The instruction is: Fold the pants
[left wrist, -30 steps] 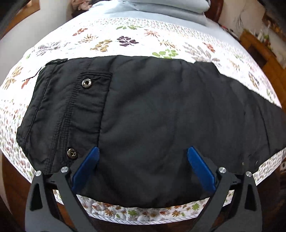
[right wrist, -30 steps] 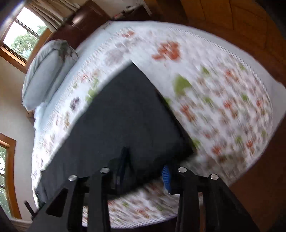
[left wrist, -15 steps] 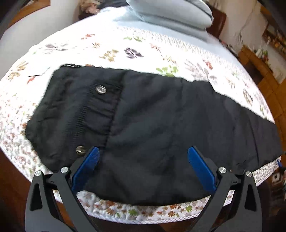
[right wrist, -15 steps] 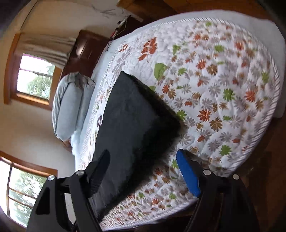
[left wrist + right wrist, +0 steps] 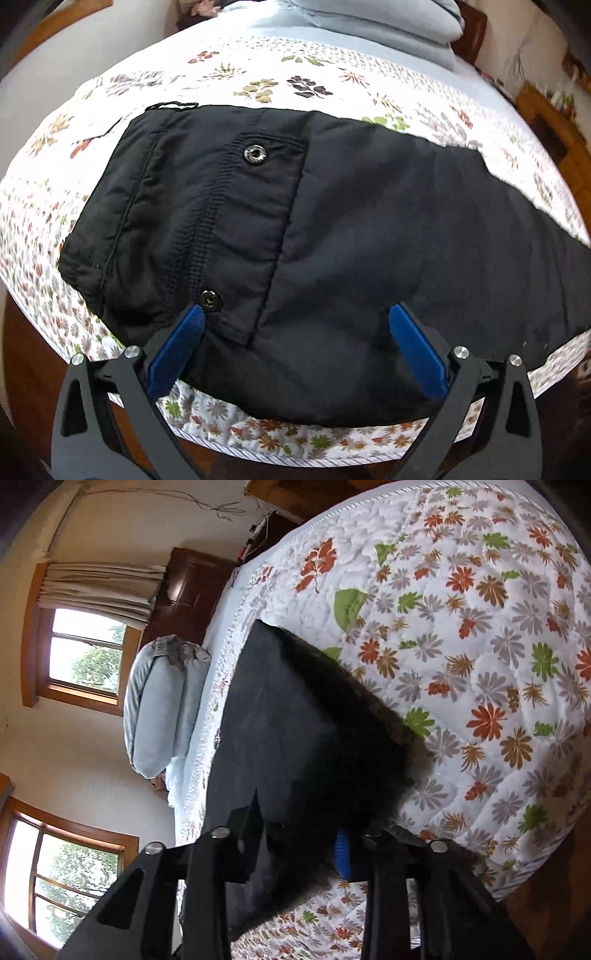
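The pants (image 5: 332, 229) lie flat on the bed (image 5: 258, 85), apparently already doubled leg over leg, waist to the left and legs running right; the crosswise folds seem still to come. The left tongs (image 5: 295, 350) are spread wide over the pants' near edge, holding nothing. The left view shows the waistband and snaps (image 5: 255, 154); only the right view shows the right tongs (image 5: 299, 843) pinching the pants' hem end (image 5: 362, 760).

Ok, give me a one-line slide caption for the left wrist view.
Open left claw poised over the waist end of black pants laid flat on a floral quilt.
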A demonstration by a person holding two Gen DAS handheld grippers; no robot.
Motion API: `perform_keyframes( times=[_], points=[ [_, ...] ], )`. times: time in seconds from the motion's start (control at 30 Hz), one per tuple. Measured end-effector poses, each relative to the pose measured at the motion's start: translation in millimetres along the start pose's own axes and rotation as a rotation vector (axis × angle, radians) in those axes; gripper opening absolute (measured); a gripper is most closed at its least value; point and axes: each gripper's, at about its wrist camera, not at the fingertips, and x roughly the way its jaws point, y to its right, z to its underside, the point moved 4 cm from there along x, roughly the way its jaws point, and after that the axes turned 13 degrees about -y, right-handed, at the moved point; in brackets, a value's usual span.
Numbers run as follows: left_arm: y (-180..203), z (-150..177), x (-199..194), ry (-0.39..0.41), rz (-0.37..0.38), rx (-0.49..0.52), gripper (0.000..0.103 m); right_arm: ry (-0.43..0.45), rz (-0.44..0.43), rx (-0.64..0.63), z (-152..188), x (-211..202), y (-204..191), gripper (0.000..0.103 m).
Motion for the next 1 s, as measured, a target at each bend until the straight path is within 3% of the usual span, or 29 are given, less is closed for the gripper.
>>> perform_keyframes(
  times=[0.27, 0.5, 0.77, 1.0],
  points=[
    [-4, 0, -4, -0.003, 0.018, -0.019, 0.100, 0.034, 0.134, -0.159, 3, -5, -58, 0.016],
    [-8, 2, -11, 0.008, 0.060, -0.062, 0.100, 0.079, 0.248, -0.348, 21, -9, -137, 0.016],
    [-8, 3, -8, 0.019, 0.070, -0.038, 0.100, 0.083, 0.322, -0.676, 77, 6, -244, 0.016],
    [-10, 3, -9, 0.024, 0.097, -0.036, 0.100, 0.001, 0.386, -0.942, 146, 55, -309, 0.016]
  ],
)
